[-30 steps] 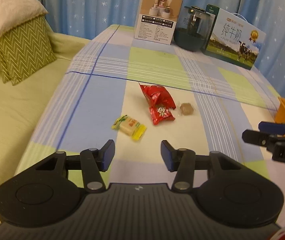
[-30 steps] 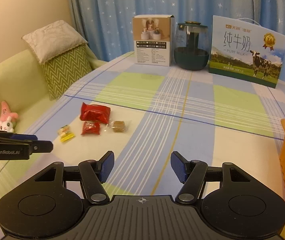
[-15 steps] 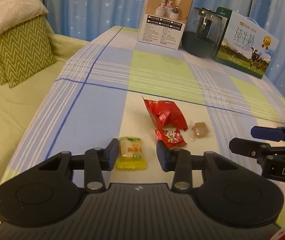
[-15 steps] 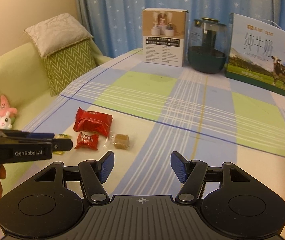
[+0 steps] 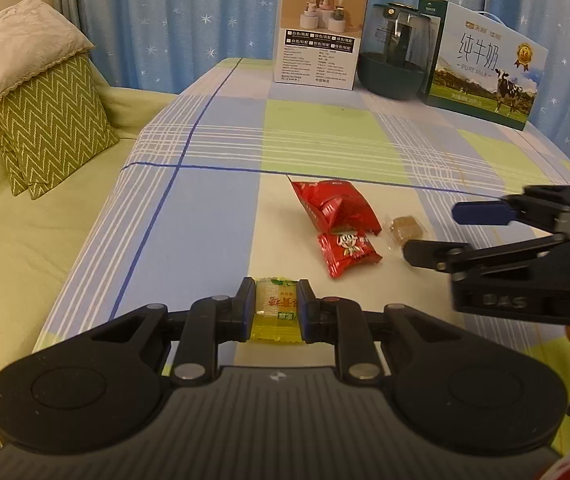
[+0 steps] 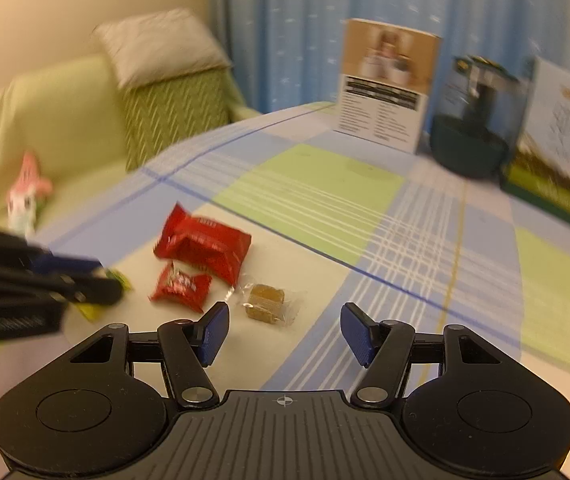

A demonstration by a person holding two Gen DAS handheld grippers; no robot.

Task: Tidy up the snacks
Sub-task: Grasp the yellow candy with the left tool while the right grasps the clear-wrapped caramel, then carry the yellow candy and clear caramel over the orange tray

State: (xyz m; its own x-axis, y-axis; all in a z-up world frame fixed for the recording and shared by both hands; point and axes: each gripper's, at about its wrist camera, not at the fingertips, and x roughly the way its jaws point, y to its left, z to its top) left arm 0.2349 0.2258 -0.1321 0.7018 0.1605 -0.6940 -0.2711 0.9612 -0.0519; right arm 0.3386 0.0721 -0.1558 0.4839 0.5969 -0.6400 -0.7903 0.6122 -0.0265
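Note:
A yellow wrapped candy (image 5: 276, 312) lies on the checked tablecloth (image 5: 205, 220). My left gripper (image 5: 275, 292) is closing onto it, and its pads press the candy's two sides. Beyond it lie a large red packet (image 5: 333, 204), a small red packet (image 5: 347, 250) and a clear-wrapped brown candy (image 5: 405, 228). My right gripper (image 6: 285, 324) stands open with nothing between its fingers, and the brown candy (image 6: 265, 302) sits just ahead of its left finger. In the blurred right wrist view the left gripper (image 6: 105, 280) covers most of the yellow candy (image 6: 121, 278).
A white box (image 5: 317, 36), a dark glass jar (image 5: 399, 56) and a milk carton (image 5: 485, 68) stand along the table's far edge. Left of the table a green sofa holds cushions (image 5: 45, 120) and a pink plush toy (image 6: 25, 196).
My left gripper went forward over the yellow candy and shut on it. My right gripper came in leftward and lower toward the snacks, rolling, and stayed open.

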